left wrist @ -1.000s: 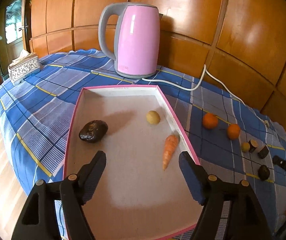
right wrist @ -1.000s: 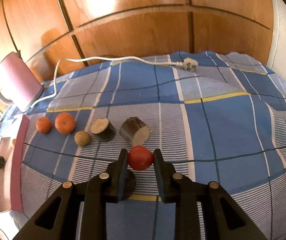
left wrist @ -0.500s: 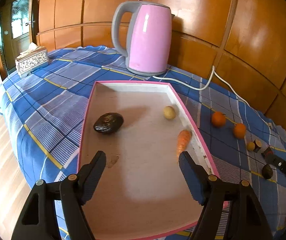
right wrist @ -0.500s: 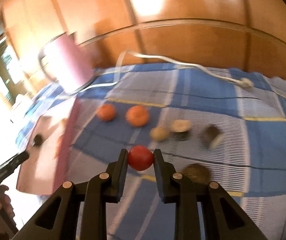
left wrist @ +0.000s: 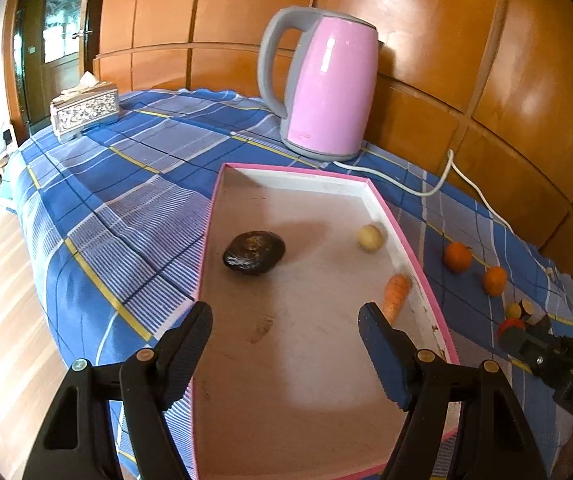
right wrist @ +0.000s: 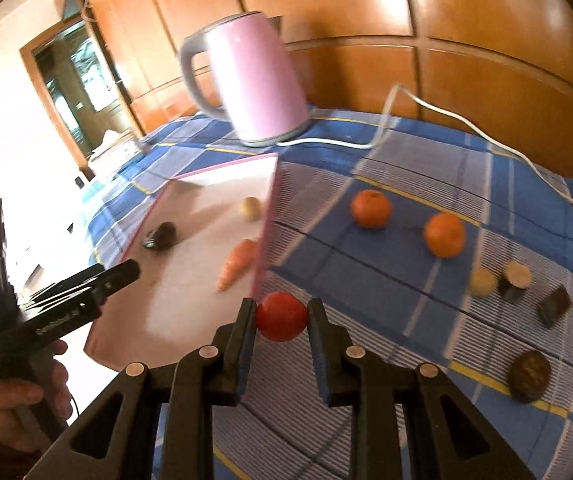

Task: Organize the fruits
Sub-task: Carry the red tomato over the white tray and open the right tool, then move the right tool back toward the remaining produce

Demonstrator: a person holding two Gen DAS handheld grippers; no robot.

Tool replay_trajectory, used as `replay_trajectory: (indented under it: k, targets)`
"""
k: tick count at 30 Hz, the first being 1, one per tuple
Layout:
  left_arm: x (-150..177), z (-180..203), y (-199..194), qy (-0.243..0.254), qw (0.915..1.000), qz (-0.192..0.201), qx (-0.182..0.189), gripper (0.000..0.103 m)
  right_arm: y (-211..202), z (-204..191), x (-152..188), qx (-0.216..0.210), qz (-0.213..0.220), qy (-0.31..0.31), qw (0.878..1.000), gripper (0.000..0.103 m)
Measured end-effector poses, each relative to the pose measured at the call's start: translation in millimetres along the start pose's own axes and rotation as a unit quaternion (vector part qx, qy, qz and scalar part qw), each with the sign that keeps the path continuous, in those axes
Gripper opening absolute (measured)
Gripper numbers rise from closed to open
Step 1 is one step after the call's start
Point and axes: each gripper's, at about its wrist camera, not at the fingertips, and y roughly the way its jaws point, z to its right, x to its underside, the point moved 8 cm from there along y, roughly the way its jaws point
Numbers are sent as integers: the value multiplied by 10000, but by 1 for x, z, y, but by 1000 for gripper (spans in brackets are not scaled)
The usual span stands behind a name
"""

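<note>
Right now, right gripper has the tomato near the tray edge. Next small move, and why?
Probably carry it a bit further over the pink rim of the tray, then lower. The right gripper is shut on the red tomato, which sits short of the rim, over the tablecloth. Aim for bare floor nearer than the carrot; the open left gripper hovers there.
</note>
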Motion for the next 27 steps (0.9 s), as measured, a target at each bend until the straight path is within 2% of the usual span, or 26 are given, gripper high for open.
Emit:
replay_trajectory:
  k: [11, 14, 21, 27]
  targets:
    - [-11, -24, 1, -289, 9993, 106, -208, 76, 34, -51, 0, -327, -298, -450, 9980, 26]
    - [-10, -25, 2, -289, 9993, 88, -207, 76, 44, -58, 9, -235, -430, -615, 9969, 26]
    - [-8, -18, 2, -208, 9997, 68, -142, 76, 47, -53, 15, -52, -424, -576, 9974, 34]
    - [-5, -11, 0, -130, 9999, 56, -59, 76, 33, -44, 13, 61, -233, -393, 9989, 35]
